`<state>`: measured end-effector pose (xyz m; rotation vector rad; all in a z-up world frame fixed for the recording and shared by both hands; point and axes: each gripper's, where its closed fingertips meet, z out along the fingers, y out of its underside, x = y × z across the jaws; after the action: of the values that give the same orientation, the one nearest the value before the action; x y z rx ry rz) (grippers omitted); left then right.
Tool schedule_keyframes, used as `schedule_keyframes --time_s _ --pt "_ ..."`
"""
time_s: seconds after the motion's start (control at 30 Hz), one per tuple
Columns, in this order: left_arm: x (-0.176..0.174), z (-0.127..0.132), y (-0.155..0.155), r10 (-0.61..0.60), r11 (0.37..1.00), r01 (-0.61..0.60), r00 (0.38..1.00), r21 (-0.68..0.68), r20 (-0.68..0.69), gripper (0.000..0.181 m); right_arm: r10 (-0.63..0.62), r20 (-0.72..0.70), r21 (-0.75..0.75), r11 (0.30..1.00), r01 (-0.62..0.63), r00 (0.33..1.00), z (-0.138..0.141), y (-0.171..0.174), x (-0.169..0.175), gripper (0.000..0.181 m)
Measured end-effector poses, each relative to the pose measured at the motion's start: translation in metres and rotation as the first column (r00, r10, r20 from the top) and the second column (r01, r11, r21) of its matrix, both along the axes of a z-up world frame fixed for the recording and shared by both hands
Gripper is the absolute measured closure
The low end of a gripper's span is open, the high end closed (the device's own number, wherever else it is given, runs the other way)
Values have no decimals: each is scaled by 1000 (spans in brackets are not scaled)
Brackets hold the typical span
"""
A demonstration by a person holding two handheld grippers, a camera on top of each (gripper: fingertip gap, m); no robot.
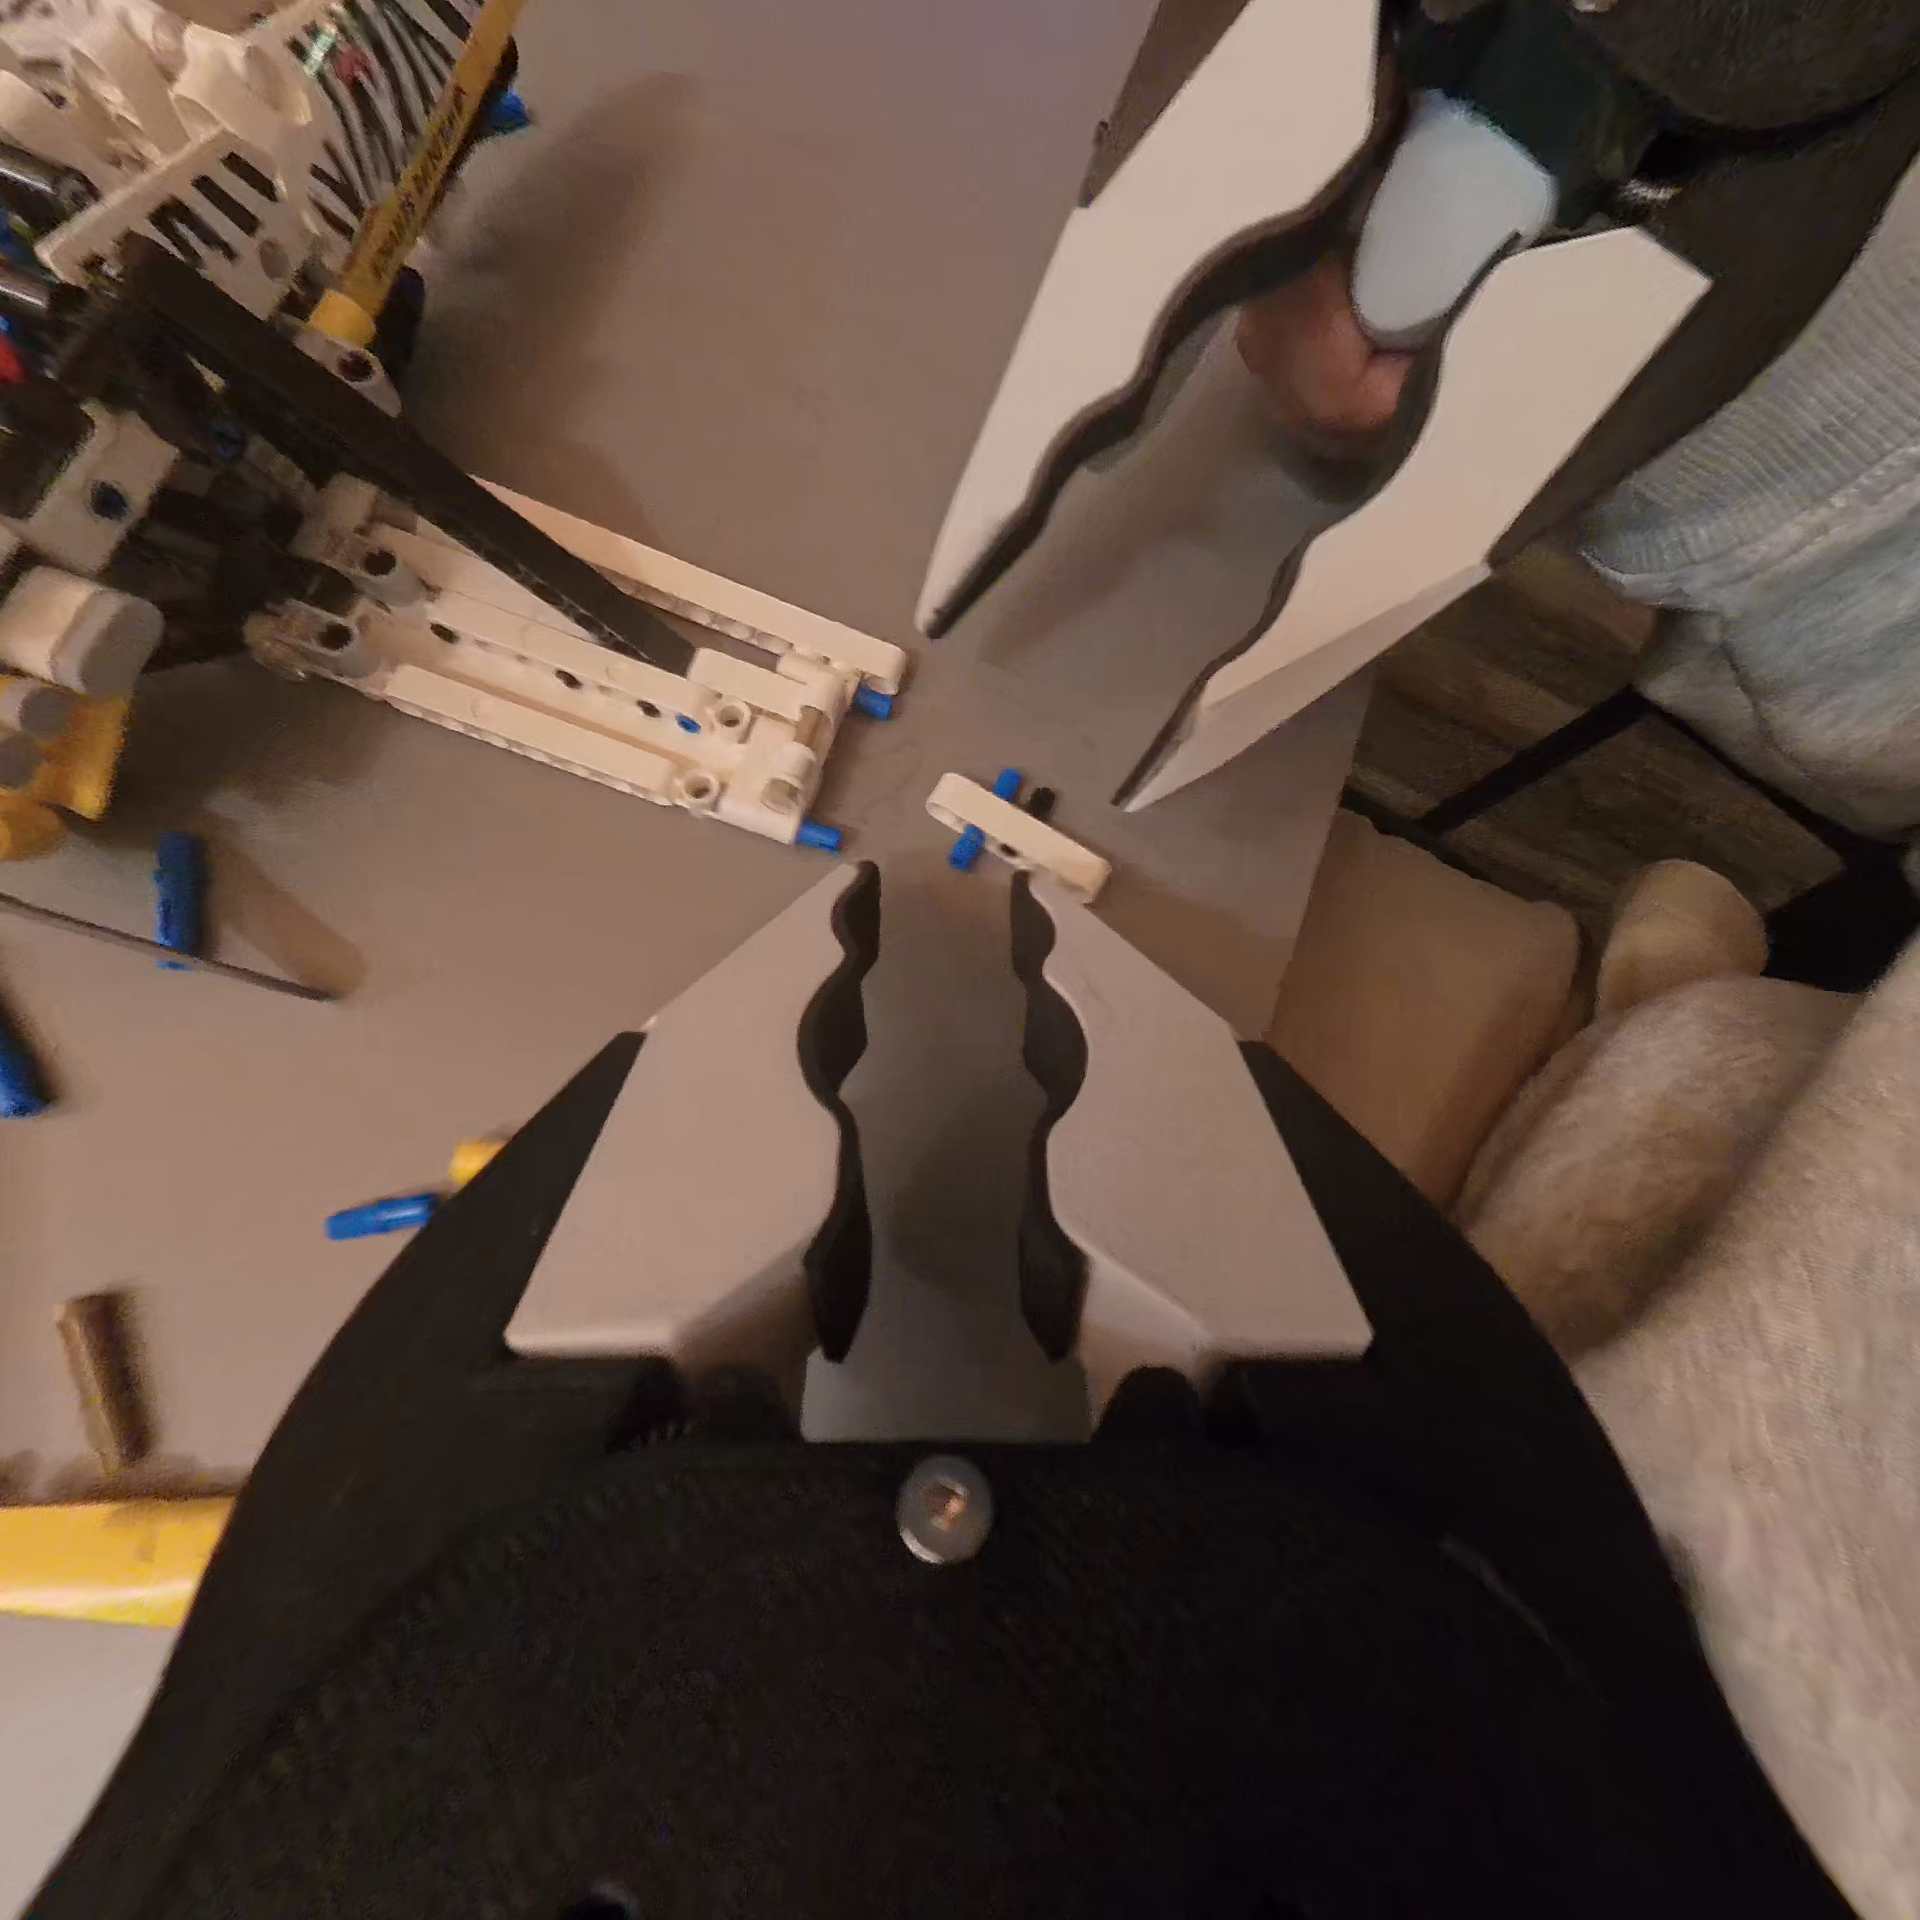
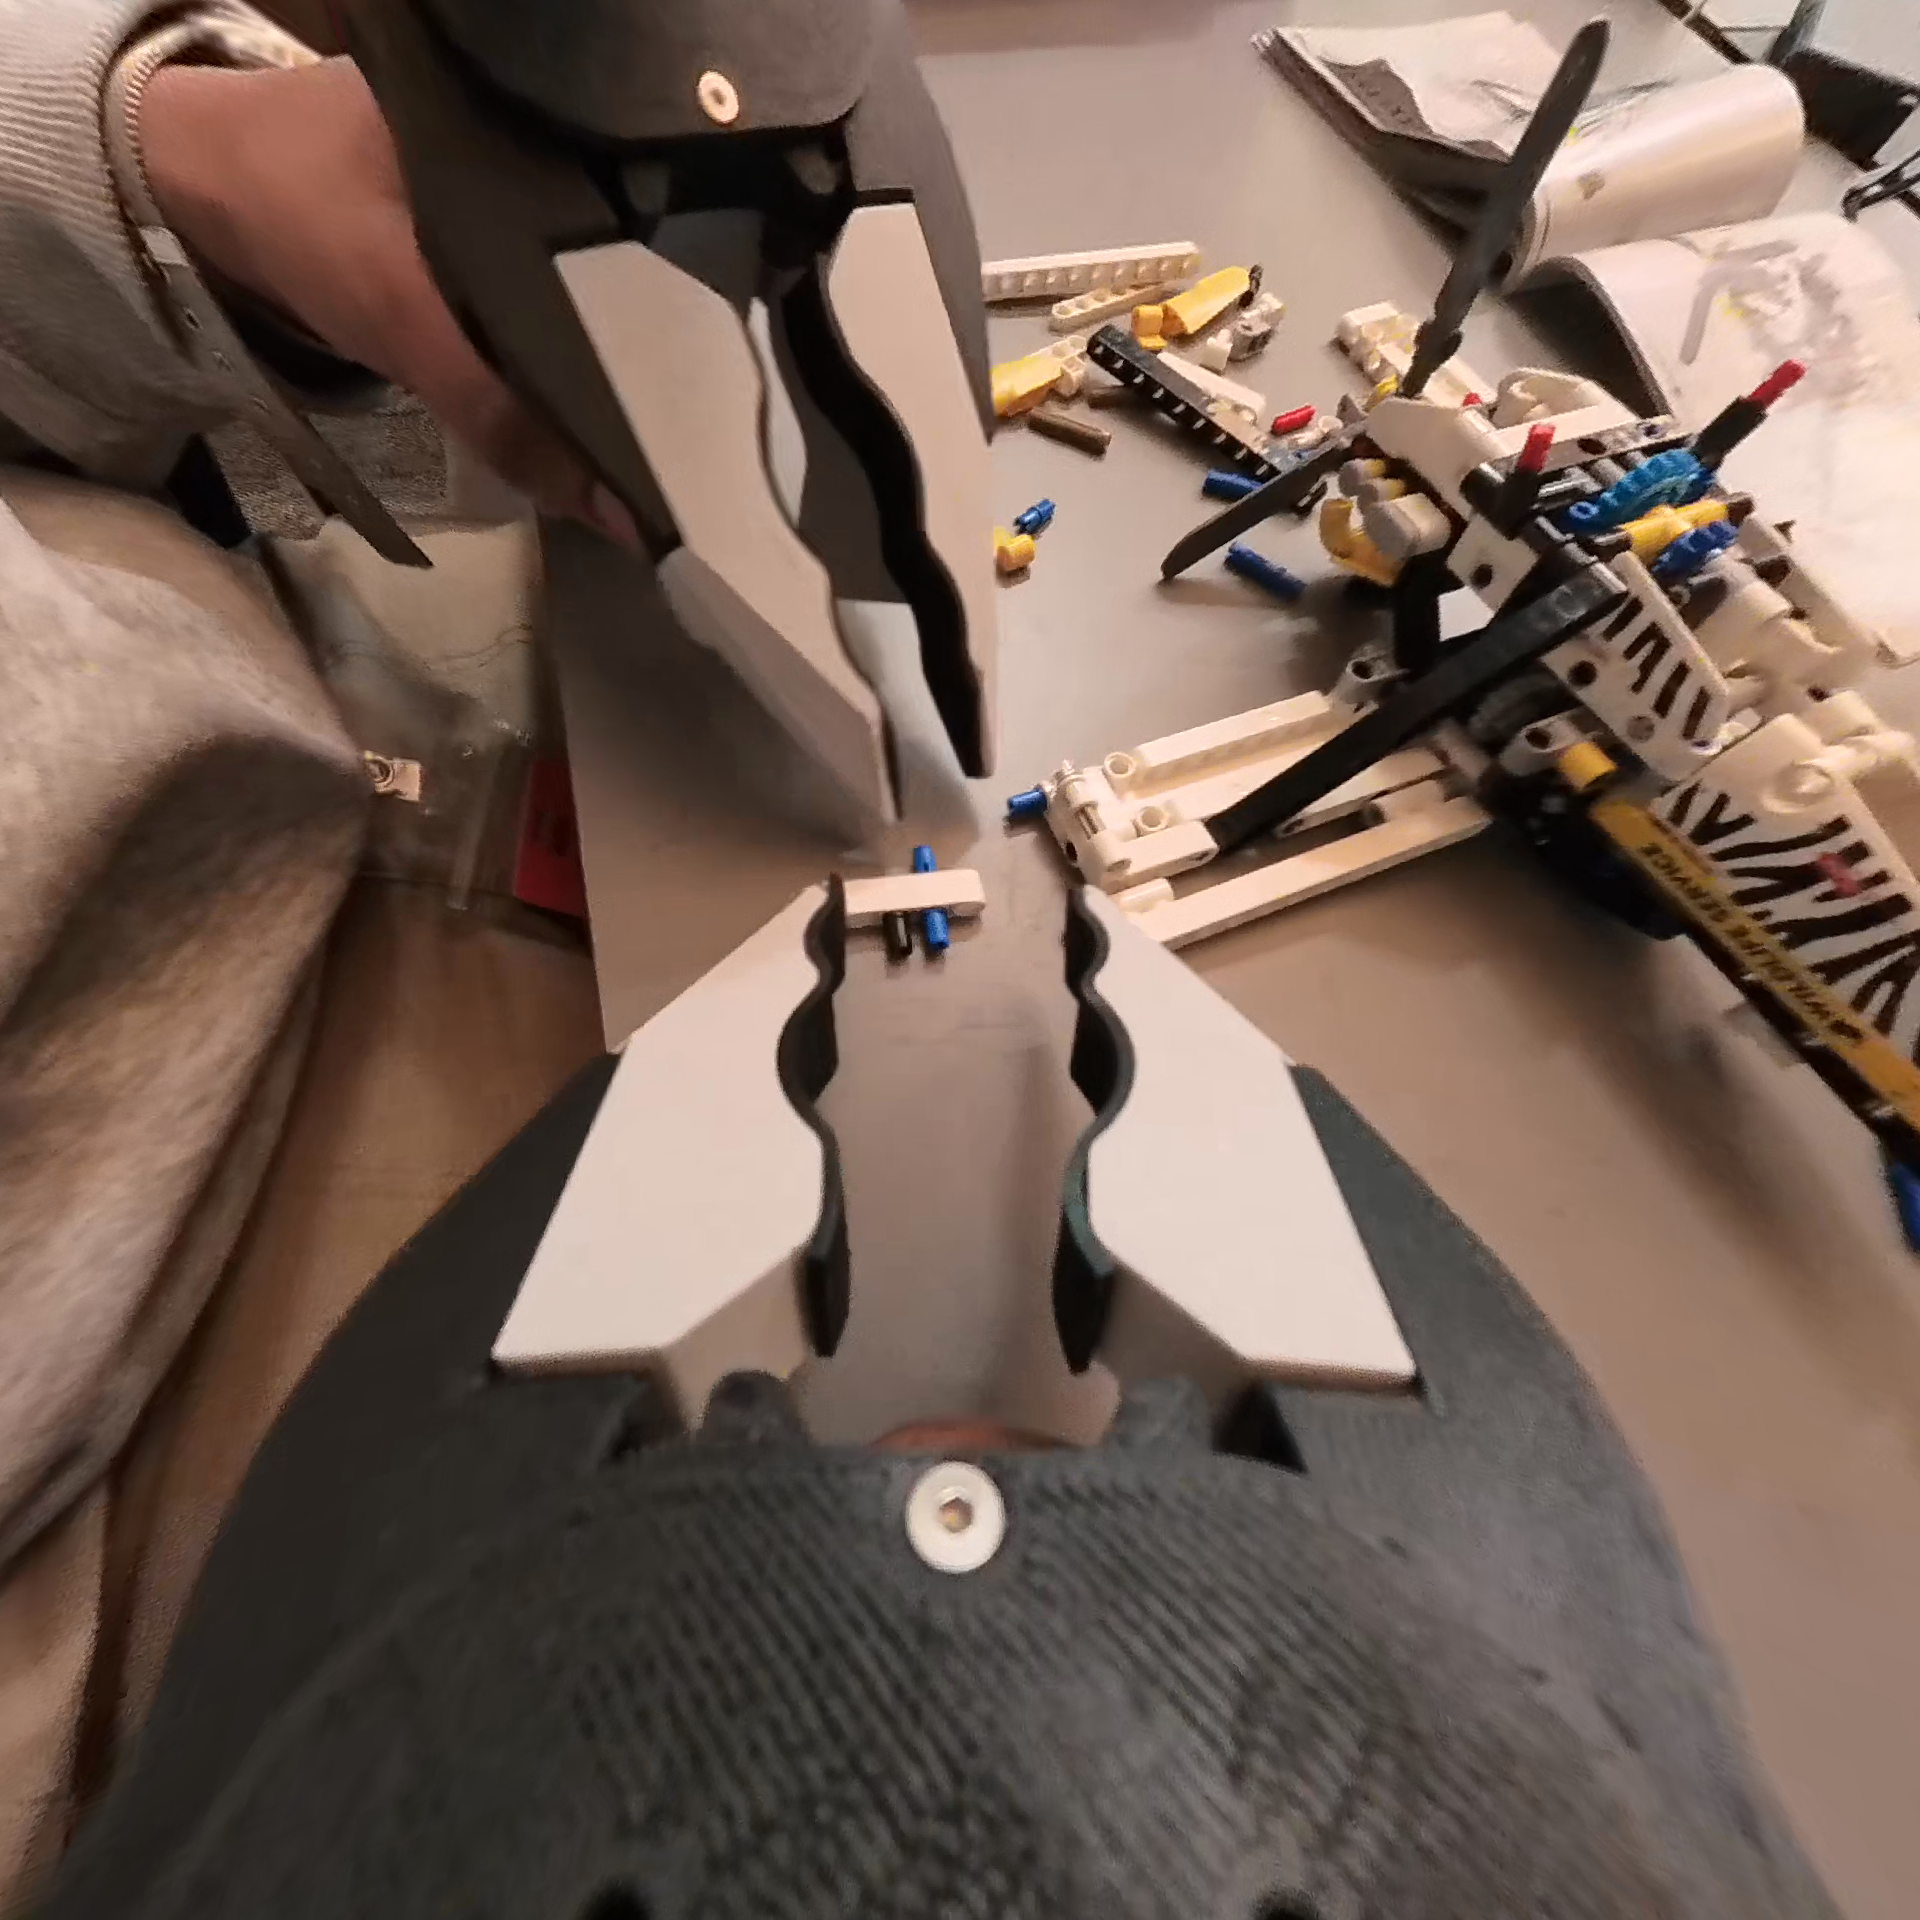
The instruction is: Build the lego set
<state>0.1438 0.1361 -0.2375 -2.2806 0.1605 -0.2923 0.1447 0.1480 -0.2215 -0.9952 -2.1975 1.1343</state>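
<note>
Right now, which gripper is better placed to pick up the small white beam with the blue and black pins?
Probably the left gripper: open, its fingertips sit right beside the small white beam. The right gripper, also open, is nearly as close.

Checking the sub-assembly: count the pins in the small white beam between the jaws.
2. A blue pin through the white beam near its middle; a black pin beside it, toward the end nearer the table edge. Both views show the beam, so none seems hidden.

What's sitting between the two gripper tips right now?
A short white beam with blue and black pins lies on the table between left gripper and right gripper, in both views.
</note>
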Motion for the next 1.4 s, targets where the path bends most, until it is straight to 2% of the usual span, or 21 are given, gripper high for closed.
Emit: schedule_keyframes --time_s 0.13,0.2,0.4,0.6,0.93,1.13,1.27,1.4 --pt "23 9 1 13 998 -18 995 55 102 138 5 20 -40 999 -4 1000 1 0 0 139" --pt "30 2 3 26 999 -30 994 38 110 132 6 36 -32 999 -5 999 -1 0 0 140" --pt "20 -4 7 101 994 -99 994 40 -47 139 6 87 52 999 -10 996 -16 -2 0 144" --pt "16 0 7 119 991 -119 993 58 -8 141 34 97 87 995 -42 995 -21 -6 3 154" --pt "4 -4 5 164 986 -162 983 31 -83 148 95 101 86 991 -104 990 -22 -14 10 168" --pt "-4 -3 1 177 984 -176 978 21 -113 156 59 75 66 996 -64 995 -16 -9 6 165" --pt "-5 -7 -4 131 991 -135 976 -12 -175 159 17 48 40 999 -18 999 -10 -3 1 162" --pt "-1 -7 -5 107 993 -112 985 -23 -137 160 2 37 74 997 -4 999 -12 0 -2 161"
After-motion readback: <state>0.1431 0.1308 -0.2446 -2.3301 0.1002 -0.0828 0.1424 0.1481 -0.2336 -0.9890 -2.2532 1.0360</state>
